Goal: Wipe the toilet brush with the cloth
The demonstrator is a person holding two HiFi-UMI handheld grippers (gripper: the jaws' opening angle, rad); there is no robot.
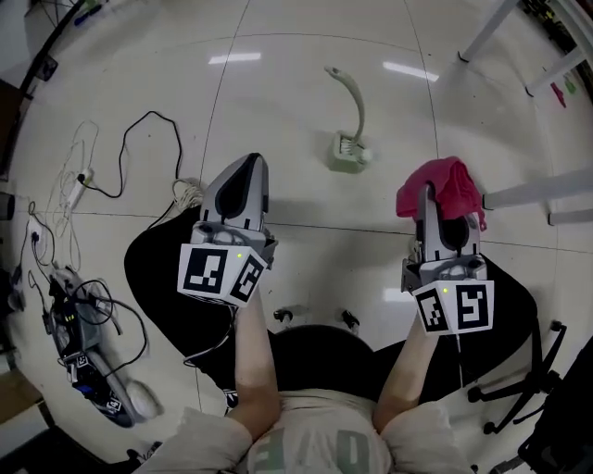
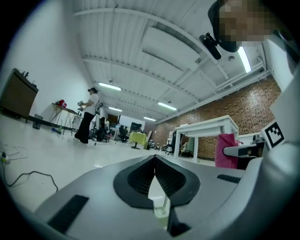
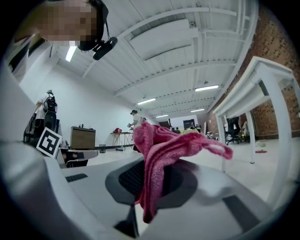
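A black cable [image 1: 148, 114] loops over the floor [image 1: 296, 83] near its left edge, above a tangle of wires [image 1: 79, 319] at the lower left. White table legs [image 1: 488, 28] stand at the top right corner. Far across the floor a person [image 2: 88, 117] stands by a bench [image 2: 65, 109]. A white table [image 2: 206, 127] fronts the brick wall [image 2: 243, 105].

Left gripper [image 1: 251, 163] & right gripper [image 1: 427, 198]: smooth grey plastic shells, long, tapering to rounded tips. Inside jaws, black ribbed pads [image 2: 140, 180] w/ a black surround; small dark slots on shell sides. At rear of each, white cube w/ black square markers: left cube [image 1: 222, 271], right cube [image 1: 454, 307], tiny green LED on top of each. Thin cable [image 1: 215, 344] hangs off left cube. Person: light tee [image 1: 315, 435], faded green print, short sleeves. Black cam [image 3: 104, 48] on head mount.
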